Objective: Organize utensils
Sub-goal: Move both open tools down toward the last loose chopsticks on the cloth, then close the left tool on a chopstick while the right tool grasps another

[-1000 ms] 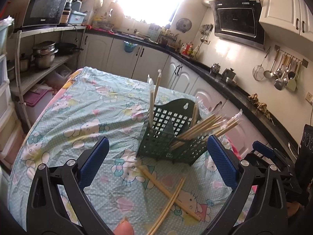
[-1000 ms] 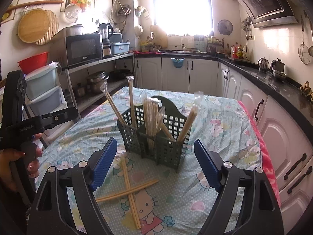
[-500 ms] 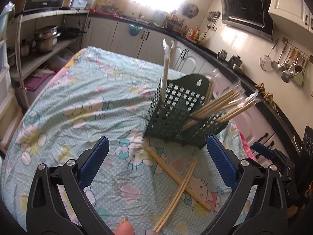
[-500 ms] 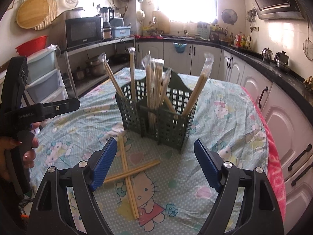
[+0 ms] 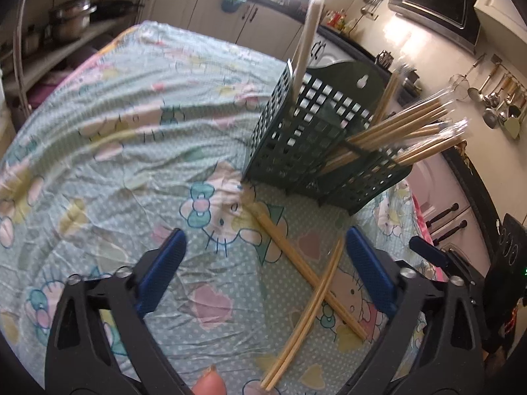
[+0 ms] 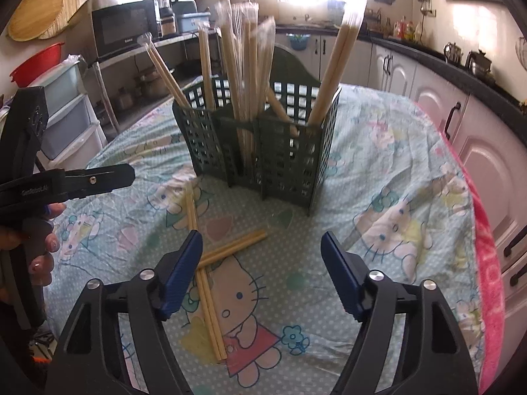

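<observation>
A dark green slotted basket (image 5: pixel 296 138) (image 6: pixel 280 164) stands on the table, holding several wrapped chopstick pairs. Two loose chopstick pairs lie crossed on the cloth in front of it: one long pair (image 5: pixel 286 247) (image 6: pixel 207 296) and a second pair (image 5: pixel 306 312) (image 6: pixel 237 245) across it. My left gripper (image 5: pixel 263 240) hovers above the crossing, jaws closing with nothing pressed between them. My right gripper (image 6: pixel 262 240) hangs over the same spot from the other side, jaws also closing and gripping nothing; its left fingertip sits over the crossing.
The table wears a light green cartoon-cat cloth (image 5: pixel 131 125) with a pink edge (image 6: pixel 487 247) on the right. A hand holds the left gripper's body (image 6: pixel 98 177) at the left edge. Cabinets, a shelf with pots (image 5: pixel 72 10) and a microwave (image 6: pixel 122 29) surround the table.
Both grippers have sunk toward the table and tipped down, so the basket and crossed chopsticks loom larger. Both pairs of jaws stand slightly narrower than before.
</observation>
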Tool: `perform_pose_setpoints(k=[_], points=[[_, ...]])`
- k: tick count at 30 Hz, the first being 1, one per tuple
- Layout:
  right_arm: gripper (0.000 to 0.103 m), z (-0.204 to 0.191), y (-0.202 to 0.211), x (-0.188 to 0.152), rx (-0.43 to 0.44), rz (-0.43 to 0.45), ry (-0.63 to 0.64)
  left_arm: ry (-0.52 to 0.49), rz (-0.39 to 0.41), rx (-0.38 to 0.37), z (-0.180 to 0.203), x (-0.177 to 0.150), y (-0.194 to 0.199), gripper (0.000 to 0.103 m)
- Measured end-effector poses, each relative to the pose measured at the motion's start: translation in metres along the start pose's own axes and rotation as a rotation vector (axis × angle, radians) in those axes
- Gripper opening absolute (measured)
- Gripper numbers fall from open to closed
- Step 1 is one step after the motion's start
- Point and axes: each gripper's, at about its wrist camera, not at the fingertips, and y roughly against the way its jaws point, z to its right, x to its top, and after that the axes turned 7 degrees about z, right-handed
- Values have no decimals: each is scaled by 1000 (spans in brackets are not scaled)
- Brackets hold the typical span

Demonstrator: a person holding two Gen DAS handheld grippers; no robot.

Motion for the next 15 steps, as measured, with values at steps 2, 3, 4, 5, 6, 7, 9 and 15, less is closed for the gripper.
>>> perform_pose_setpoints(k=[2, 3, 4, 5, 6, 7, 9, 15], points=[[66, 0, -7, -2, 9, -21, -9, 14, -20, 2, -3, -2, -6, 76], [64, 0, -9, -2, 12, -26, -11, 22, -31, -4, -4, -2, -9, 74], [63, -1, -13, -3, 15, -34, -17, 29, -41, -10, -5, -2, -12, 70], [62, -1, -16, -3, 19, -42, -23, 34, -49, -15, -6, -3, -15, 67], [60, -1, -19, -3, 24, -49, -29, 36, -55, -19, -6, -2, -16, 64], [58, 0, -24, -4, 27, -62, -39, 38, -62, -25, -6, -2, -18, 57], [56, 1, -30, -4, 31, -77, -56, 47, -85, -45, -5, -3, -24, 48], [47, 4, -48, -4, 41, -118, -118, 69, -132, -68, -4, -6, -40, 42]])
